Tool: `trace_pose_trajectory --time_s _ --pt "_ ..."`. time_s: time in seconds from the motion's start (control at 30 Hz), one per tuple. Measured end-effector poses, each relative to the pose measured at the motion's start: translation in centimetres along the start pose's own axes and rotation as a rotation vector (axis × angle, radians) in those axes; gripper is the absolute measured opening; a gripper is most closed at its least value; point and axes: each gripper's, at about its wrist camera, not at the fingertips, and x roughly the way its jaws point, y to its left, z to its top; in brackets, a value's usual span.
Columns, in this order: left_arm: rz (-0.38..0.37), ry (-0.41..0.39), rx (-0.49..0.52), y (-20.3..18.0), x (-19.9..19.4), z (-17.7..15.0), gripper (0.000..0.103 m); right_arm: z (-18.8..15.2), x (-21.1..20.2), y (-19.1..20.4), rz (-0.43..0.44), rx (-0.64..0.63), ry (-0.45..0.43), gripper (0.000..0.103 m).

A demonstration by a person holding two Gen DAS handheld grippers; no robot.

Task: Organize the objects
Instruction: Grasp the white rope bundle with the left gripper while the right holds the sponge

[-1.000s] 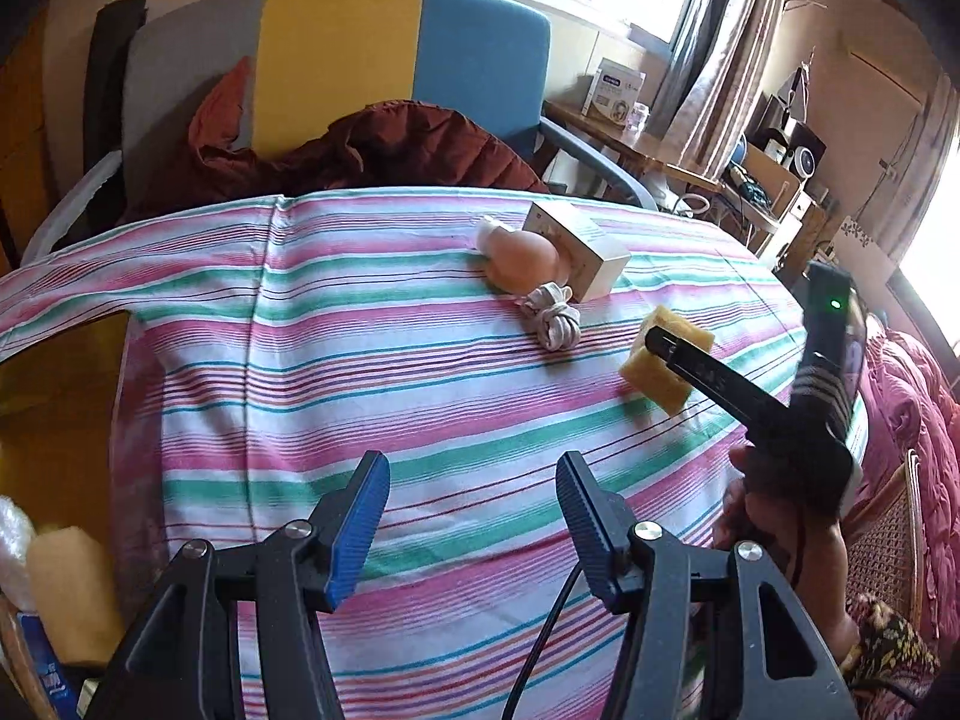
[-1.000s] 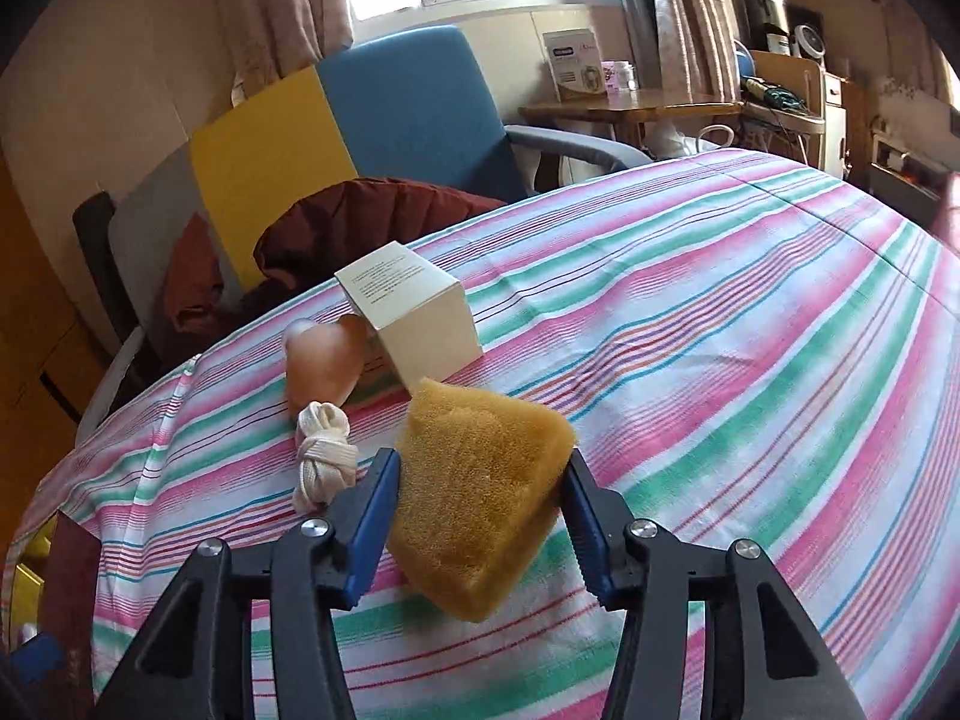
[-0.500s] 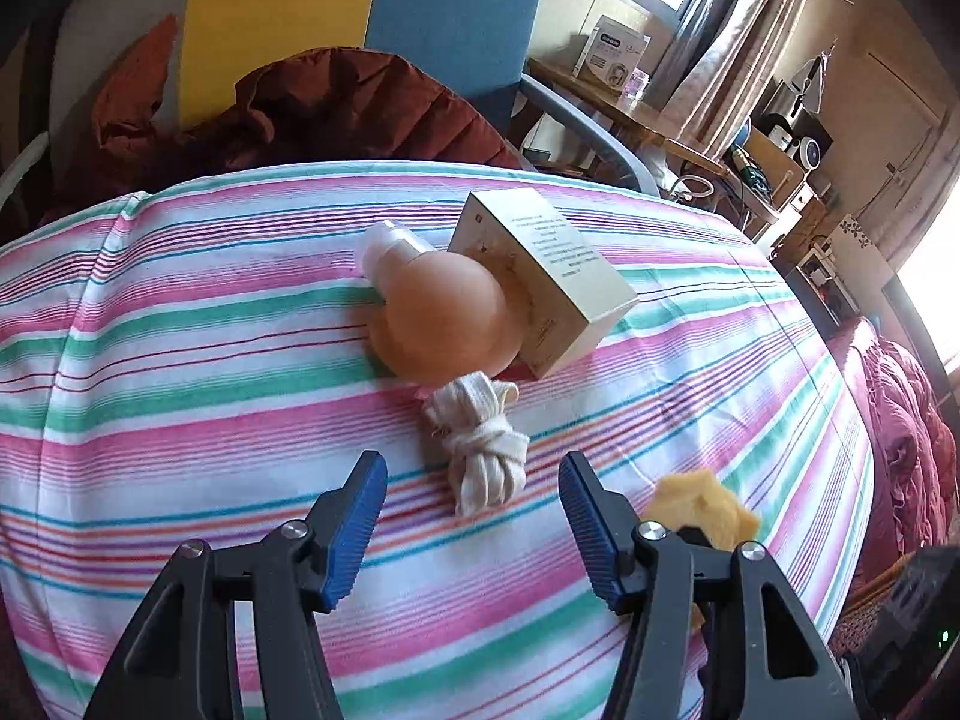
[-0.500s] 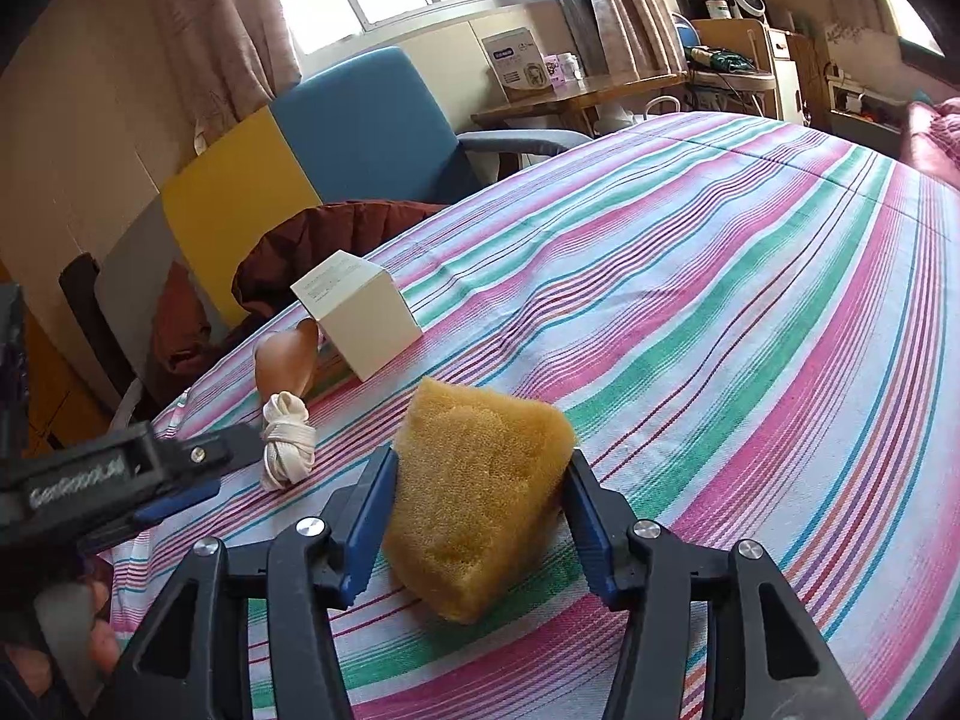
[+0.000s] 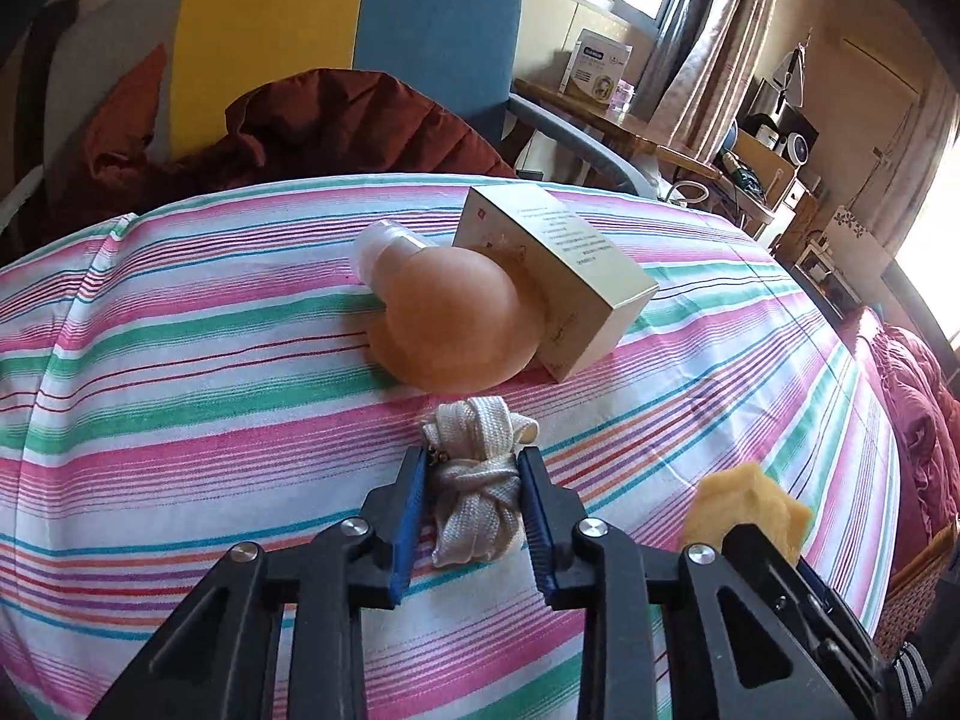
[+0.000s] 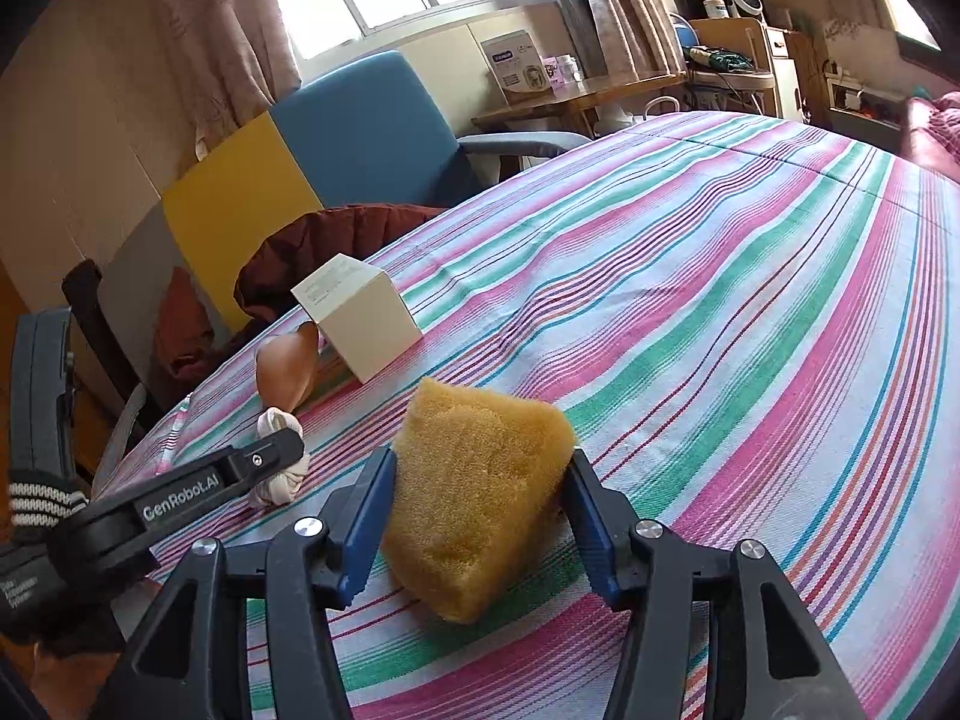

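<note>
My left gripper [image 5: 472,468] is shut on a knotted cream cloth bundle [image 5: 477,480] lying on the striped tablecloth [image 5: 180,360]. Just beyond it lie a round peach-coloured bottle [image 5: 456,324] and a cream box [image 5: 558,276], touching each other. My right gripper [image 6: 477,480] is shut on a yellow sponge [image 6: 474,492] that rests on the cloth. The sponge also shows at the right in the left wrist view [image 5: 747,507]. The bundle [image 6: 279,462], bottle [image 6: 288,366], box [image 6: 360,318] and left gripper [image 6: 264,459] show at the left in the right wrist view.
A blue, yellow and grey chair [image 5: 336,42] with a dark red jacket [image 5: 300,126] stands behind the table's far edge. A wooden side table [image 6: 576,90] with boxes stands by the window. A pink quilt [image 5: 924,408] lies off the right edge.
My left gripper moved forward to the cloth bundle and closed its fingers on it. My right gripper stayed shut on the sponge.
</note>
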Motion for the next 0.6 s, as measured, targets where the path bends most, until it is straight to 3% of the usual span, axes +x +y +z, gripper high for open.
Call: trace_pose_trajectory --time_s 0.37,0.6 --pt "0.032 -0.071 -0.094 3.1 -3.7 -3.5 0.03 0.0 -0.3 0.6 -0.032 -0.04 -0.014 0.056" --pt "0.027 -0.086 -0.116 3.9 -5.2 -5.1 0.03 -0.3 -0.7 3.2 -0.05 -0.181 -0.037 0.055"
